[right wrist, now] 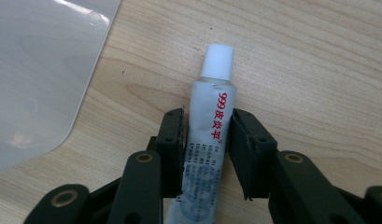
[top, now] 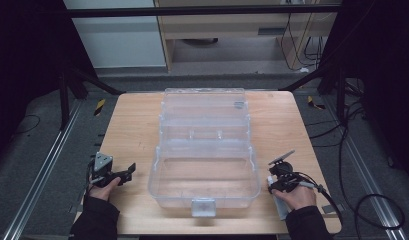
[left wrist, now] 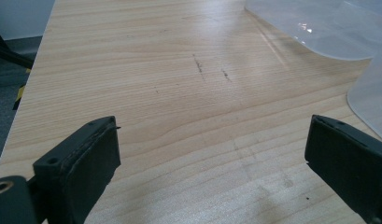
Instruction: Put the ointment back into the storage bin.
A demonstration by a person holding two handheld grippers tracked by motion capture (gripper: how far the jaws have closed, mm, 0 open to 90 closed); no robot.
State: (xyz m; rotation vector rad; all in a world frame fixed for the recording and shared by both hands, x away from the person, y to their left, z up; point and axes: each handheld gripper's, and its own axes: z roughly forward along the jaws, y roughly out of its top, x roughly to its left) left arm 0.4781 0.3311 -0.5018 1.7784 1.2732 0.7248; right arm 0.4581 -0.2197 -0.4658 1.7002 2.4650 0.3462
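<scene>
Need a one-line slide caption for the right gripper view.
Right gripper shut on a white-capped ointment tube lying on the wooden table, beside the clear plastic box.

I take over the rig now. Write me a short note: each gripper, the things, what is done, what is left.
Right gripper: shut on the ointment tube, which lies on the wooden table right of the clear plastic box.
Left gripper: open, nothing between its fingers, left of the box.
Done: tube gripped, box lid open.
Left: probably lift the tube and place it in the box.

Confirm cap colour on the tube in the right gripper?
White cap on the tube; clearest in the right gripper view.
</scene>
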